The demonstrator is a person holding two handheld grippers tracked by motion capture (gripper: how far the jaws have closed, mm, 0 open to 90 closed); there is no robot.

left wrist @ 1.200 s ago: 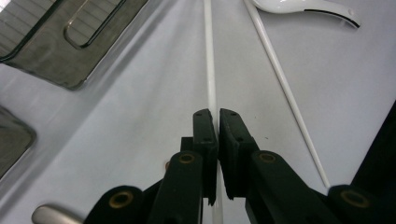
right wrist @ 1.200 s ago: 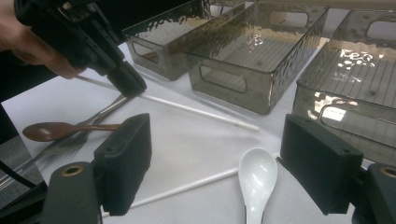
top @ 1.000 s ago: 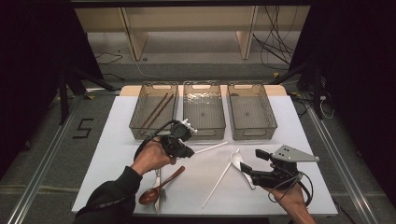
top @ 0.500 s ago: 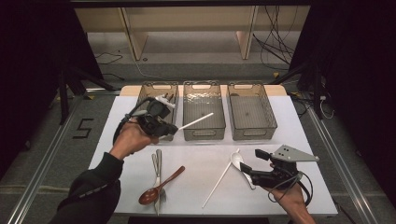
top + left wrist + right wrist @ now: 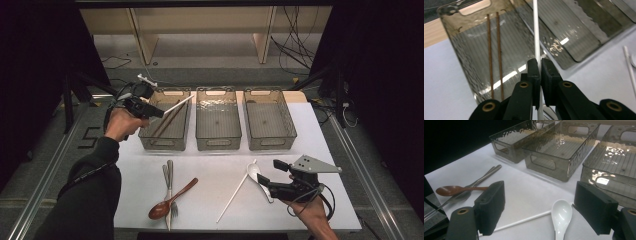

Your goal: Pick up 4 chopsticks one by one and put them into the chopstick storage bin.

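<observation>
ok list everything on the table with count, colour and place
bins: 3, clear smoky plastic, row at table's far edge
brown chopsticks: 2, in left bin
white chopstick: 1, clamped in left gripper over left bin
white chopstick on the table: 1, beside white spoon
white spoon: 1, ceramic, near right gripper
wooden spoon: 1, reddish brown, table front left
forks: 2, metal, under wooden spoon
table: 1, white
left gripper: black, shut on chopstick
right gripper: black, open over white spoon

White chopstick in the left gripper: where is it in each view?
High view: thin white chopstick, upper left, slanting over the leftmost clear plastic bin.
Left gripper view: centre, running from the top edge down between the black fingers.
Right gripper view: cannot pick out the held one; another white stick lies on the table.
Shared landmark: that leftmost bin.
</observation>
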